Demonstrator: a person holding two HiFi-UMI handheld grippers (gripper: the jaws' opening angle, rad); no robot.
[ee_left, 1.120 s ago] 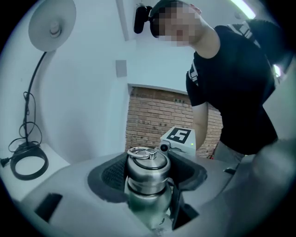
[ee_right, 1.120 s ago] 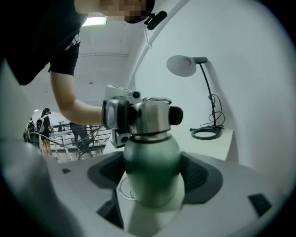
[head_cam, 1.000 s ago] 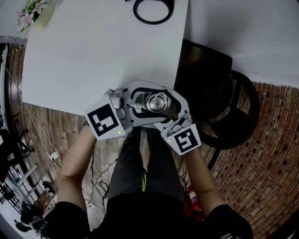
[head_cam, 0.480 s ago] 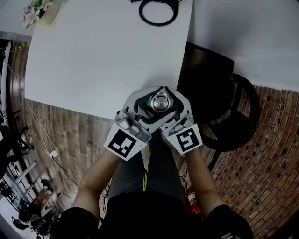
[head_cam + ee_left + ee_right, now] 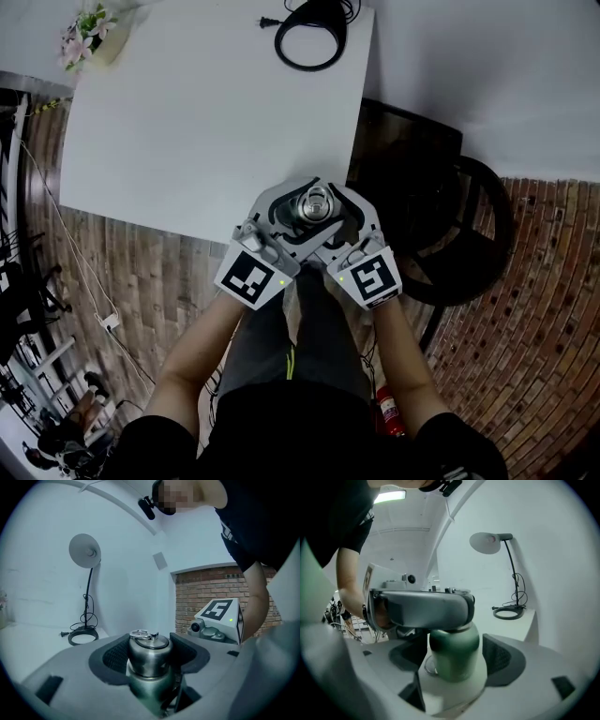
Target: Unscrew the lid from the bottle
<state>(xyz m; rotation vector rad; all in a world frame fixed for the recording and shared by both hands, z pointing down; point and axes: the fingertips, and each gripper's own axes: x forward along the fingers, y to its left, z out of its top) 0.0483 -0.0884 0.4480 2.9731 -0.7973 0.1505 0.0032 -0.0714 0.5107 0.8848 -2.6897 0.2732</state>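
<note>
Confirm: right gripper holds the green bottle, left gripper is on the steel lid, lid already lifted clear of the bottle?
No. The lid is not lifted clear: the left gripper view shows it seated on the bottle neck. The rest holds: right gripper holds the green bottle, left gripper is on the steel lid.

There are one green metal bottle (image 5: 454, 641), one steel lid (image 5: 149, 641), one white worktop (image 5: 206, 112) and two grey tools, left tool (image 5: 150, 656) and right tool (image 5: 455, 663).
</note>
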